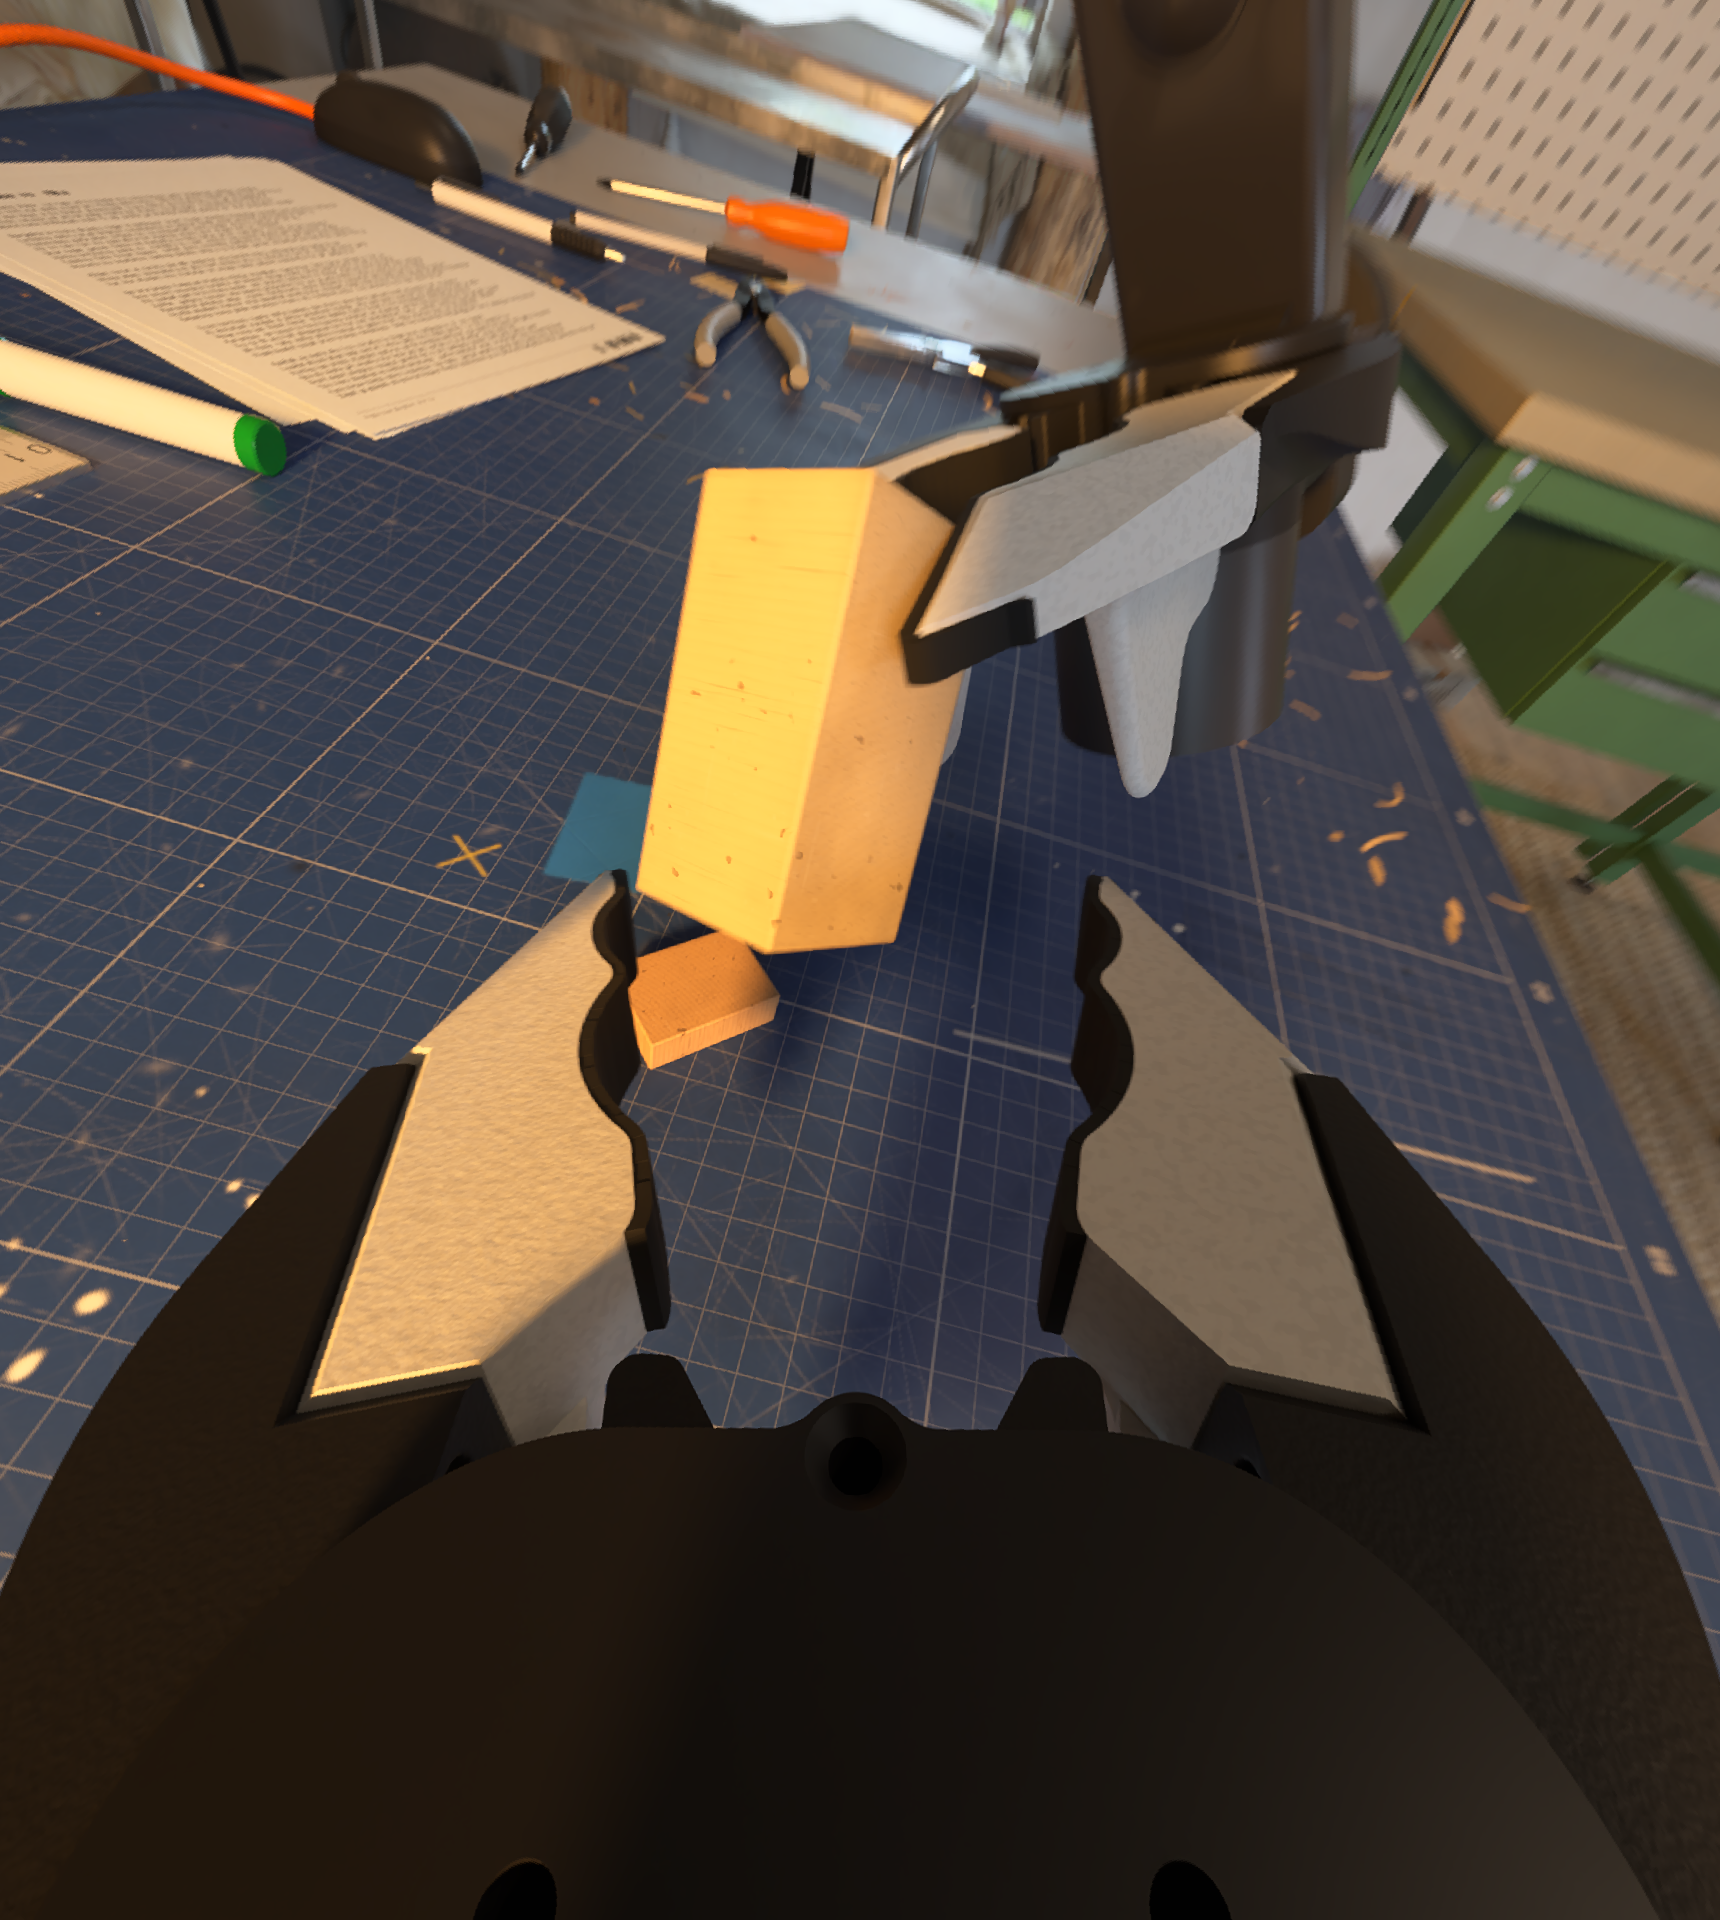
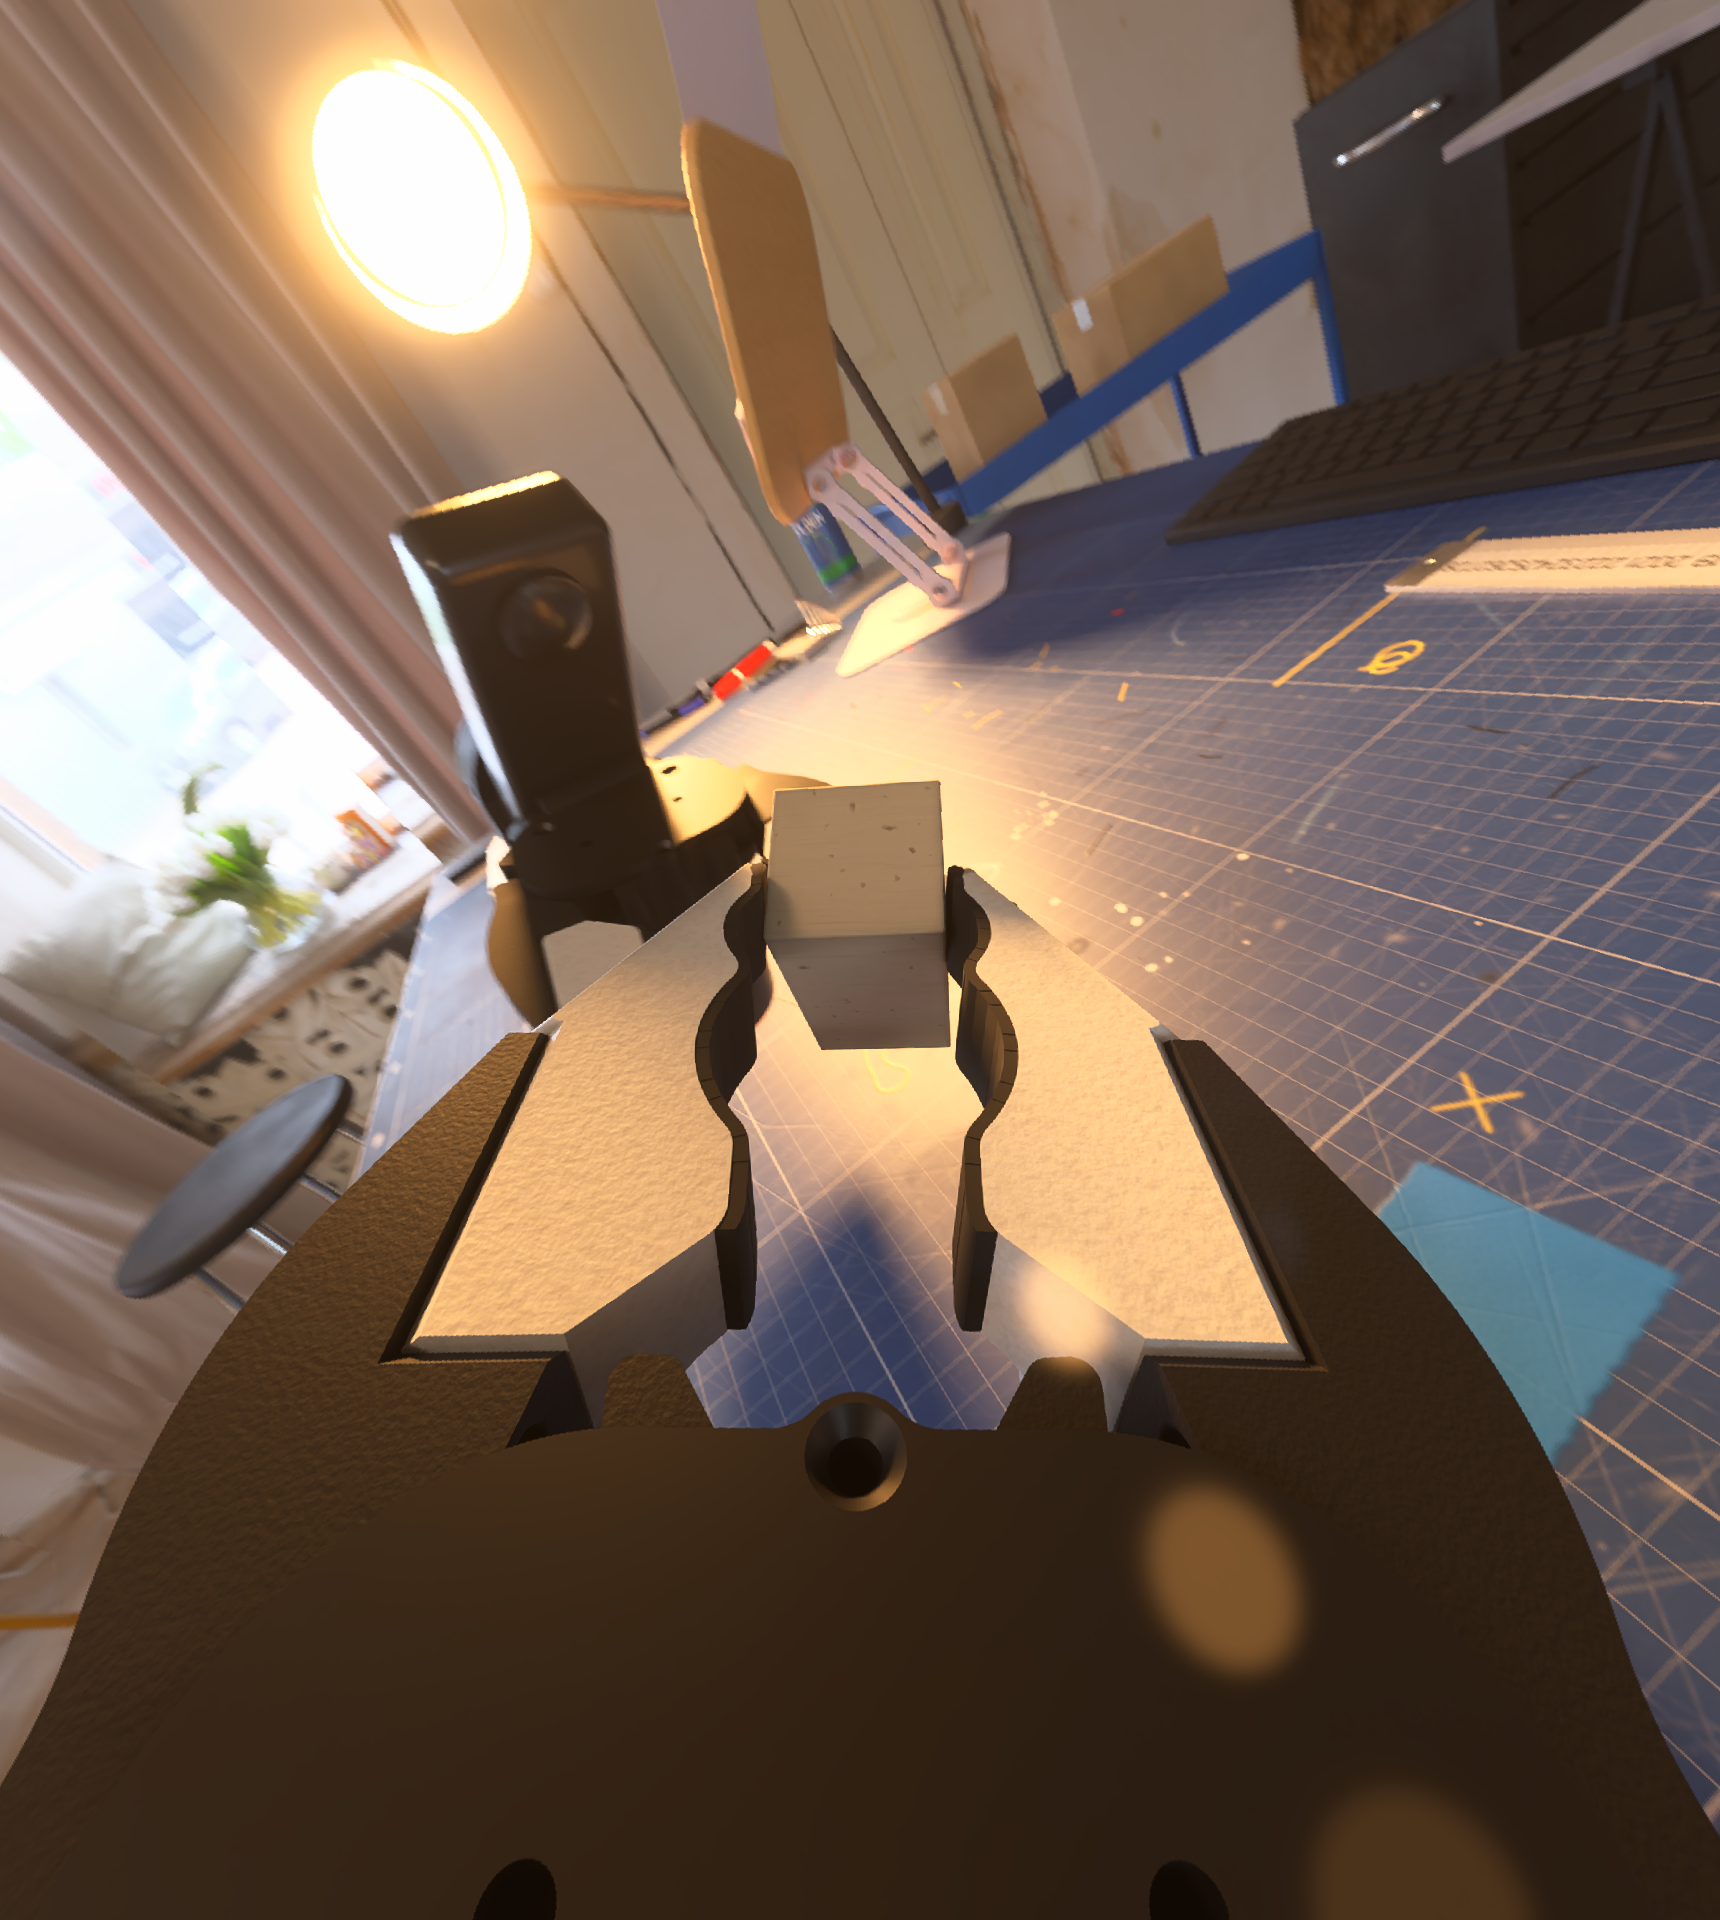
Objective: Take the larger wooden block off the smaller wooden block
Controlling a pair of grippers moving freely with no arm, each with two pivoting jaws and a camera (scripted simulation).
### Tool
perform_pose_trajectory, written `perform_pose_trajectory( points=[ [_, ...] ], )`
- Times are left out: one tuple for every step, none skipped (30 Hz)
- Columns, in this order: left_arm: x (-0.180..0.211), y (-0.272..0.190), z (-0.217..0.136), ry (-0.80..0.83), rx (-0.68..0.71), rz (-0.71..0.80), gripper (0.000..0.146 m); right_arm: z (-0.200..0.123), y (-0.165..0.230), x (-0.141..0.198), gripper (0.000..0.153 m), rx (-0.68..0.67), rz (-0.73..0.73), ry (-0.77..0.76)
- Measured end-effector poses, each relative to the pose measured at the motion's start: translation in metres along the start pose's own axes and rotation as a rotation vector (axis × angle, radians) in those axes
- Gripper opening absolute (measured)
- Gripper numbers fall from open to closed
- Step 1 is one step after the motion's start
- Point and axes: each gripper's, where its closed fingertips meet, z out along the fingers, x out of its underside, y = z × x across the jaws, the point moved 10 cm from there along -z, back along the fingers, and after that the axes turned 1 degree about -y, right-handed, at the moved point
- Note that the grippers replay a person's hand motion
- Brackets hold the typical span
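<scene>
Right hand-held gripper (image 2: pixel 856 914) clamps larger wooden block (image 1: pixel 783 717); left hand-held gripper (image 1: pixel 851 914) gapes

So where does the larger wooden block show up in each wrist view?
Left wrist view: larger wooden block at centre, tilted, lifted above the smaller wooden block, gripped near its top by the right tool.
Right wrist view: just above centre, clamped between that tool's fingertips.
Shared landmark: the light blue paper square on the cutting mat.

Each gripper, left (image 1: pixel 851 904) and right (image 2: pixel 856 894), is built from a rounded dark body, two pale grey textured fingers (image 1: pixel 513 1174) edged with wavy black pads, and one recessed central screw hole.
</scene>
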Motion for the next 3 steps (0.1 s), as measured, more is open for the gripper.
perform_pose_trajectory(
  points=[
    [-0.0005, 0.0018, -0.0023, -0.021, 0.015, -0.021, 0.081, -0.0014, -0.0009, -0.0008, 0.034, -0.022, 0.018, -0.02],
    [-0.0007, 0.0033, -0.0036, -0.03, 0.013, -0.031, 0.079, -0.0027, -0.0021, -0.0013, 0.034, -0.025, 0.03, -0.032],
    [-0.001, 0.0039, -0.0043, -0.029, -0.002, -0.032, 0.079, -0.0036, -0.0026, -0.0016, 0.034, -0.012, 0.033, -0.039]
  ],
)
